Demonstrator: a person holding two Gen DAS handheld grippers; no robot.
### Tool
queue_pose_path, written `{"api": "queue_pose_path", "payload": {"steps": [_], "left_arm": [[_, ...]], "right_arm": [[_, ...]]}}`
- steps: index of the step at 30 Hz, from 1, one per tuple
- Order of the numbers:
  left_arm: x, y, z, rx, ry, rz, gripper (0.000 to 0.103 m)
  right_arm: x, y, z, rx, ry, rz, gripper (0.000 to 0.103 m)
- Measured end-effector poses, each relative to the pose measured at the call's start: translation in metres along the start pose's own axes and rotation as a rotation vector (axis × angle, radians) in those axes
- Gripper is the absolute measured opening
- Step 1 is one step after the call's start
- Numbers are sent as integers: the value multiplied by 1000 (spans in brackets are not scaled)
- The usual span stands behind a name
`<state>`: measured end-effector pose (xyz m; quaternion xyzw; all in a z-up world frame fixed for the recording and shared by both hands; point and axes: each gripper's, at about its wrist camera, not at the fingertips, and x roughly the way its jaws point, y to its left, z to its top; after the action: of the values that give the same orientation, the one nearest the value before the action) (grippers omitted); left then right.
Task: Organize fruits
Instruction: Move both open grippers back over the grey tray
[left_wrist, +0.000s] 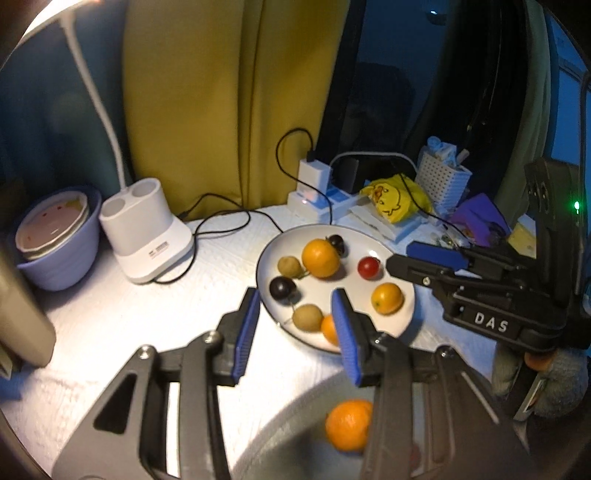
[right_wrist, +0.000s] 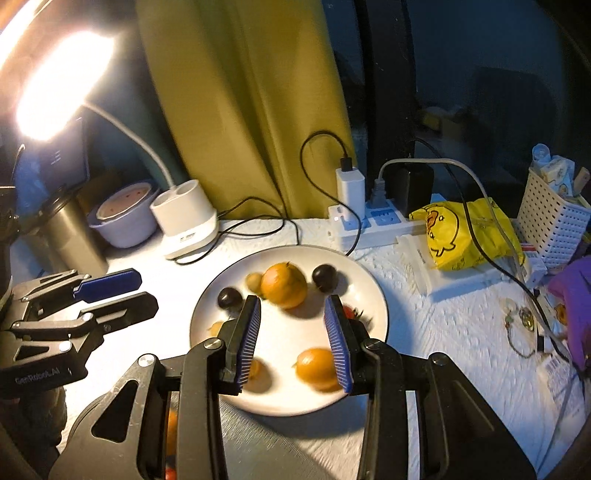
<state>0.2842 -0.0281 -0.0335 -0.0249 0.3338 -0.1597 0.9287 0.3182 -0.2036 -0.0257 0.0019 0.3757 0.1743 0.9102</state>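
White tabletop, lamp-lit: plate of fruit was set at centre. Left gripper was held at the plate's near-left rim, fingers spread, empty. Right gripper was poised over the plate, fingers spread around nothing. Orange lay in a grey bowl beneath.

Room dim and bluish. My only light is the desk lamp at upper left, blown out to glare in the right wrist view. Fruit shadows fall right on the plate. Fruit there motion-blurred; fisheye bends and darkens all edges.
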Motion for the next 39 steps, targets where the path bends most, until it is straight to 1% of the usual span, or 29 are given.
{"api": "queue_pose_path", "payload": {"steps": [8,17,24,30,39], "left_arm": [[-31,-2,-19,-19,-18,0,42],[-52,0,-44,-50,-9,12,42],[-58,4,-64,-86,8,19,42],[-61,6,-78,-97,22,22,42],[-64,10,-91,-124,32,24,43]], "right_arm": [[-23,18,-21,-6,9,11,38],[-41,33,-39,-7,20,31,38],[-41,50,-62,-20,76,63,38],[-38,62,-81,-23,119,87,38],[-37,77,-95,-35,162,106,38]]}}
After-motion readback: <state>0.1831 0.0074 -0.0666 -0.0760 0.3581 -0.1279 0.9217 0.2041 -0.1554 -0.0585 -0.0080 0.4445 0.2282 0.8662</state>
